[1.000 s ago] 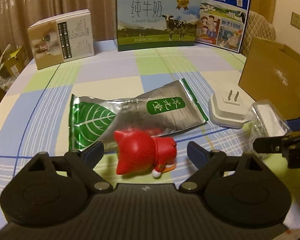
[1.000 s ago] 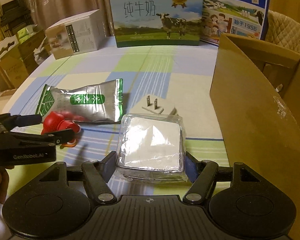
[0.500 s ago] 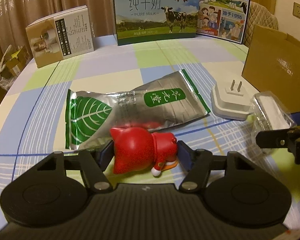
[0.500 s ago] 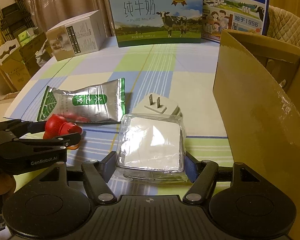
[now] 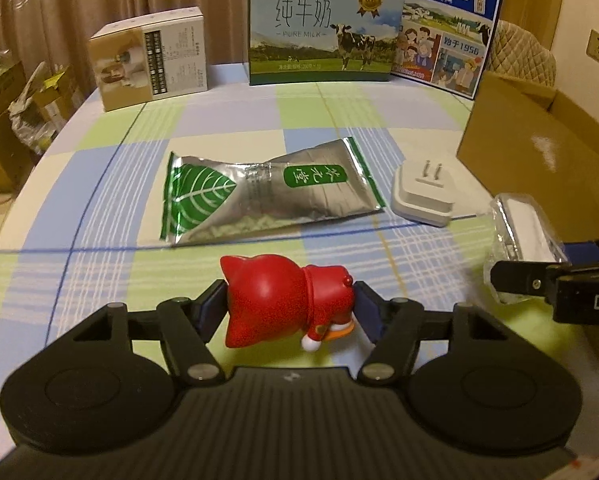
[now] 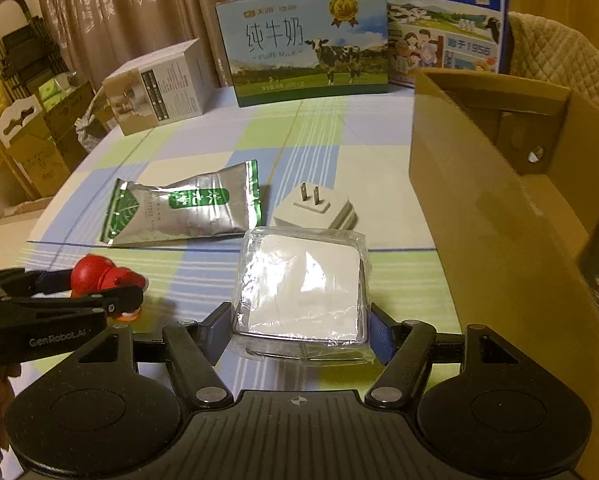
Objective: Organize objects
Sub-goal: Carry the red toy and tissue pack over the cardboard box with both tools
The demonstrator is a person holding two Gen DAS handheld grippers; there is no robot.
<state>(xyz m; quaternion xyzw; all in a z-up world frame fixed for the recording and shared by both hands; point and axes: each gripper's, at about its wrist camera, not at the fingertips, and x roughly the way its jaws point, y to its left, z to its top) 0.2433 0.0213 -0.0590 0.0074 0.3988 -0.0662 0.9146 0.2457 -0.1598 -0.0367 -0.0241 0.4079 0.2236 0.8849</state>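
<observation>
My left gripper [image 5: 289,304] is shut on a red cat figurine [image 5: 283,306], held a little above the checked tablecloth. My right gripper [image 6: 301,324] is shut on a clear-wrapped white square pack [image 6: 301,286], also lifted off the cloth. In the right wrist view the left gripper [image 6: 111,294] and the red figurine [image 6: 97,276] show at lower left. The pack [image 5: 523,236] and the right gripper show at the right edge of the left wrist view. A silver and green foil pouch [image 5: 267,192] and a white plug adapter [image 5: 423,196] lie on the table behind them.
An open brown cardboard box [image 6: 511,216] stands to the right, close to the right gripper. Two milk cartons [image 5: 319,28] [image 5: 445,28] and a small product box [image 5: 151,64] line the table's far edge. More boxes and bags [image 6: 31,136] sit beyond the left edge.
The left gripper's jaws closed onto the red figurine and lifted it back off the pouch's edge. The right gripper, still holding the pack, rose and shifted a little toward the cardboard box.
</observation>
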